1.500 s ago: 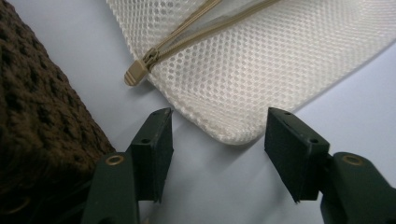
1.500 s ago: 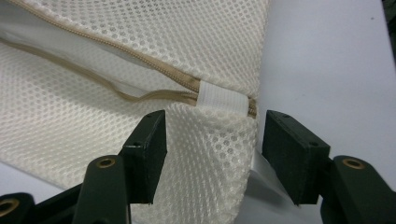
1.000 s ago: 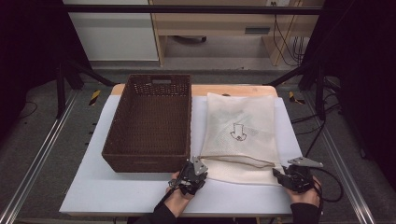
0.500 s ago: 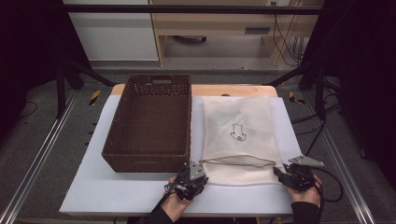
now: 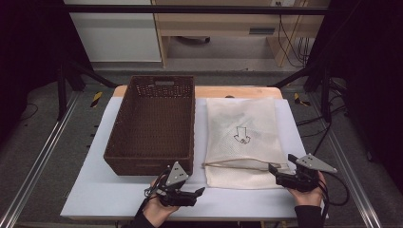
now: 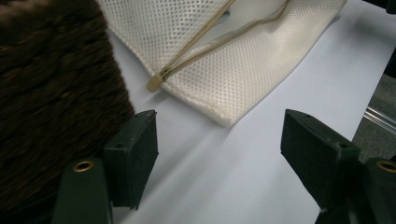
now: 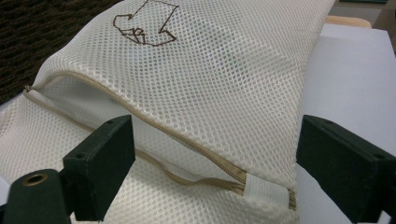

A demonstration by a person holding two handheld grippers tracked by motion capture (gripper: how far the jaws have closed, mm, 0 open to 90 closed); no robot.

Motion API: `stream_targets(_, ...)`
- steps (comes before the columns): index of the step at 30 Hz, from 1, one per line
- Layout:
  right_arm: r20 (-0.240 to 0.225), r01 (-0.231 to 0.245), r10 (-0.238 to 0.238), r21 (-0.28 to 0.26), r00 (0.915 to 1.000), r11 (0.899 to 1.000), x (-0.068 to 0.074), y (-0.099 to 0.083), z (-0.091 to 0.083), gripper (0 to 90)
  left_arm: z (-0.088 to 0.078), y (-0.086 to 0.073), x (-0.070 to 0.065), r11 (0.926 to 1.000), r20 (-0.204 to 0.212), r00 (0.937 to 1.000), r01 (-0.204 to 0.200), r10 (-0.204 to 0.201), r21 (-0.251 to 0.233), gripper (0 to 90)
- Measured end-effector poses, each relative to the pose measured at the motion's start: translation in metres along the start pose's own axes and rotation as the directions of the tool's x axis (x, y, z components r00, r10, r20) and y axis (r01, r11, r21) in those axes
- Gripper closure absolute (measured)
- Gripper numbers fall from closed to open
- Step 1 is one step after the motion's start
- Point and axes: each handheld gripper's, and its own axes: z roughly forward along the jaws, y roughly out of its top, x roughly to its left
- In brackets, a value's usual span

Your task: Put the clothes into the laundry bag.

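Two tools, both with jaws apart and nothing between the pads. Left tool (image 5: pixel 199 191) sits at the near desk edge just in front of the wicker basket (image 5: pixel 154 121), its jaws have just been opening and are off the mesh bag (image 5: pixel 242 137); in the left gripper view the bag's near corner and the zipper pull (image 6: pixel 154 84) lie ahead of the jaws, clear of them. Right tool (image 5: pixel 272 167) is at the bag's near right corner, its jaws have just been opening too; in the right gripper view they straddle the zipper end tab (image 7: pixel 264 191) but the pads do not press on it. Bag lies flat on the white desk (image 5: pixel 95 194) to the right of the basket, just beside it, zipper partly open along the near end with a gap showing.

Risks, judged from here: bag is limp mesh, so a regrip could pinch only the top layer and drag the mouth shut or bunch it. Left jaw sits very near the basket wall, a sideways move could bump the basket. Near hem lies close to the desk's front edge, a pull toward the person could slide the bag off
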Motion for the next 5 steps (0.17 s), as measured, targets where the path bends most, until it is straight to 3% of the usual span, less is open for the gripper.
stream_targets(5,0.023,-0.003,0.003,0.016,0.9997,1.000,0.002,0.000,0.002,7.4,-0.013,-0.007,0.014,1.0000,-0.026,0.9997,-0.002,0.002,0.002,20.6)
